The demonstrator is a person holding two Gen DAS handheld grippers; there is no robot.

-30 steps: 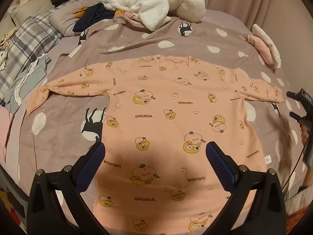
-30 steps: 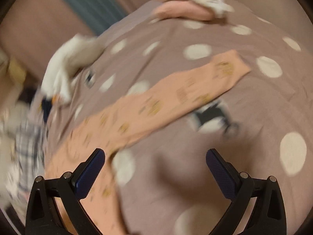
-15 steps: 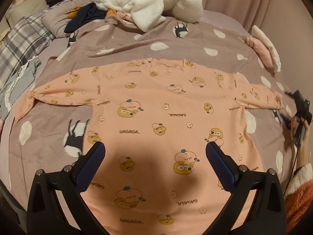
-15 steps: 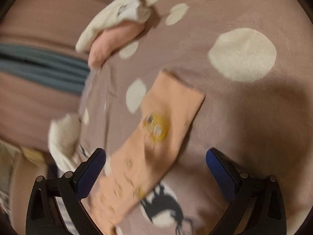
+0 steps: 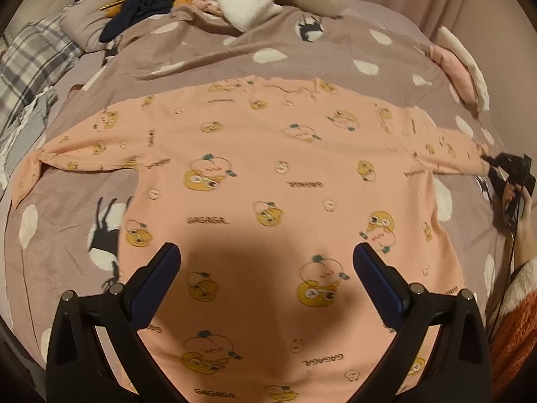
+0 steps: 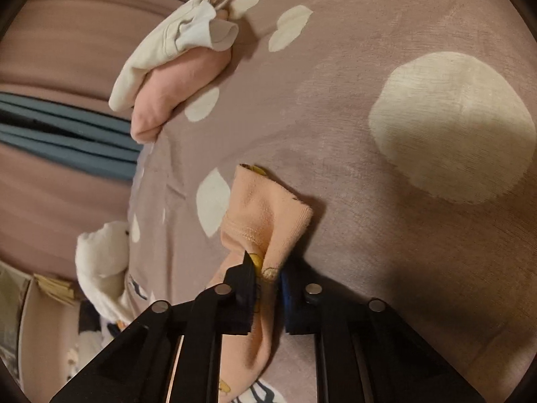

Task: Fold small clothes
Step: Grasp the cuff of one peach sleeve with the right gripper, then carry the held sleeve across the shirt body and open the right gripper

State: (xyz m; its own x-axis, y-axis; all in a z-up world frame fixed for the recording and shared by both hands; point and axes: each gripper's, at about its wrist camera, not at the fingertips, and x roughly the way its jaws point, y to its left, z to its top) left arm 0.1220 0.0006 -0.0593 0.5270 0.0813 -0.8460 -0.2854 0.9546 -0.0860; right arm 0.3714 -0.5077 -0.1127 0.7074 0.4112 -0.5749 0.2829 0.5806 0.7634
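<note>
Since the earlier frames, the right tool (image 6: 265, 285) has been closing and is now pinching the cuff of the peach cartoon-print long-sleeved top (image 5: 268, 181), lying flat on the spotted mauve bed cover (image 5: 295, 50). Left tool (image 5: 266, 265) is hovering released over the hem. Folding the sleeve inward is probably going best with a taut, level carry.

The left wrist camera looks steeply down over the whole shirt (image 5: 268, 174) on the bed (image 5: 235, 53). The right wrist camera sits close at one sleeve cuff (image 6: 268, 215), which both views share.
</note>
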